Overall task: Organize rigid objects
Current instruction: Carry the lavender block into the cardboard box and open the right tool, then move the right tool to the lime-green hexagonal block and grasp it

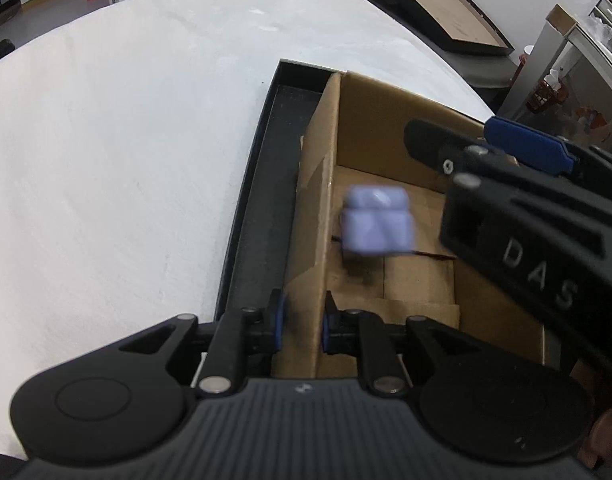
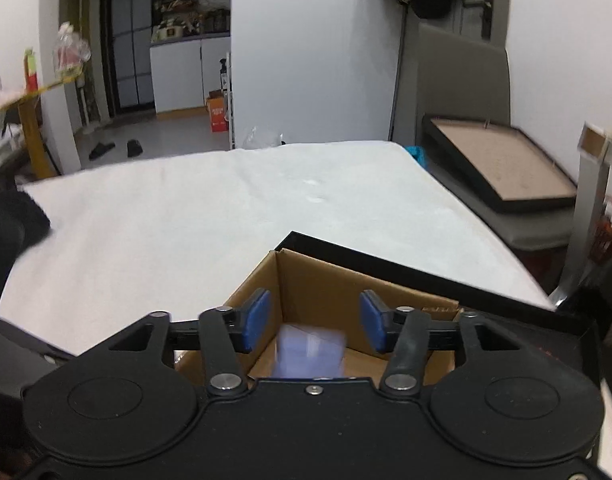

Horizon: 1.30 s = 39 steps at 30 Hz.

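Cardboard box [image 1: 389, 148] on white table [image 1: 126, 140], blurry purple block [image 1: 377, 221] inside it, left gripper [image 1: 302, 320] pinching the box wall, right gripper [image 2: 313, 322] above the box, let go, holding nothing

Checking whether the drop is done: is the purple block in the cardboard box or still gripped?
In the box. The blurred purple plastic block is inside the brown cardboard box, below the open right gripper, touching neither finger.

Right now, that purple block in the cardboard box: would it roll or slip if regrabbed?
The purple block looks chunky with flat faces, so rolling seems unlikely. It appears blurred, perhaps mid-drop under the open right gripper, so it may bounce. It looks like smooth plastic, probably light and stiff; pads should grip it.
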Tool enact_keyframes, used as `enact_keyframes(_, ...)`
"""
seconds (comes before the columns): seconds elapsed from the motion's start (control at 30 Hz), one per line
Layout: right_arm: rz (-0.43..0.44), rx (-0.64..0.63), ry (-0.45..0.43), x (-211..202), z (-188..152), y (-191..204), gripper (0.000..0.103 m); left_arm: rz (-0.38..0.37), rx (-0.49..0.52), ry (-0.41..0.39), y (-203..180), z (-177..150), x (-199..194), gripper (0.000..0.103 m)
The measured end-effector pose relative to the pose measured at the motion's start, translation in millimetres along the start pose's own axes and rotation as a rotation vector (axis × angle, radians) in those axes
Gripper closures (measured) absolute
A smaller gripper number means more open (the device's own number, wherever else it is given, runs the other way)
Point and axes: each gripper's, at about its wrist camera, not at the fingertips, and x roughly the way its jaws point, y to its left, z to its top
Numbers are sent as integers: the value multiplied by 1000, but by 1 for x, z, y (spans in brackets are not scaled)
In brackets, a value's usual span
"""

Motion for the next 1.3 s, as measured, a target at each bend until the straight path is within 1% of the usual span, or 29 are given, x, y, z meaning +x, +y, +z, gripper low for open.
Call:
enact_keyframes(0.07, -3, -6, 3, -2, 0, 0, 47, 2, -3, 6, 0, 1, 1, 88)
enact_keyframes(0.17, -7, 22, 24, -4, -3, -3, 47, 0, -26, 16, 4, 1, 2, 87)
enact_keyframes(0.23, -24, 41, 40, -4, -4, -5, 46, 5, -22, 20, 3, 3, 2, 87)
enact_keyframes(0.37, -72, 118, 41, -15, -8, -13, 41, 28, 2, 28, -2, 3, 0, 87)
enact_keyframes(0.57, -111, 211, 8, -37, -15, -34, 41, 64, 17, 28, -9, 5, -4, 86)
enact_keyframes(0.67, -134, 276, 16, -42, -22, -47, 41, 84, 21, 25, -13, 5, -7, 86)
enact_keyframes(0.8, -154, 338, 52, -43, -34, -58, 41, 111, 39, 20, -19, 6, -10, 85)
enact_keyframes(0.83, -152, 355, 55, -43, -35, -60, 41, 118, 44, 17, -21, 6, -12, 84)
enact_keyframes(0.9, -155, 387, 51, -46, -37, -66, 41, 132, 53, 8, -26, 6, -15, 79)
enact_keyframes(0.93, -167, 401, 47, -47, -38, -69, 40, 136, 60, 2, -28, 5, -17, 73)
enact_keyframes(0.97, -186, 416, 46, -48, -39, -72, 38, 143, 67, -3, -31, 5, -18, 67)
enact_keyframes(1.03, -235, 442, 51, -49, -41, -77, 31, 162, 88, -14, -37, 4, -21, 60)
enact_keyframes(1.1, -311, 469, 64, -51, -43, -81, 10, 182, 118, -26, -44, 2, -23, 57)
enact_keyframes(1.17, -370, 478, 68, -51, -46, -86, 9, 207, 139, -28, -50, 1, -23, 53)
enact_keyframes(1.3, -399, 538, 90, -51, -54, -102, 7, 242, 168, -32, -60, 2, -22, 50)
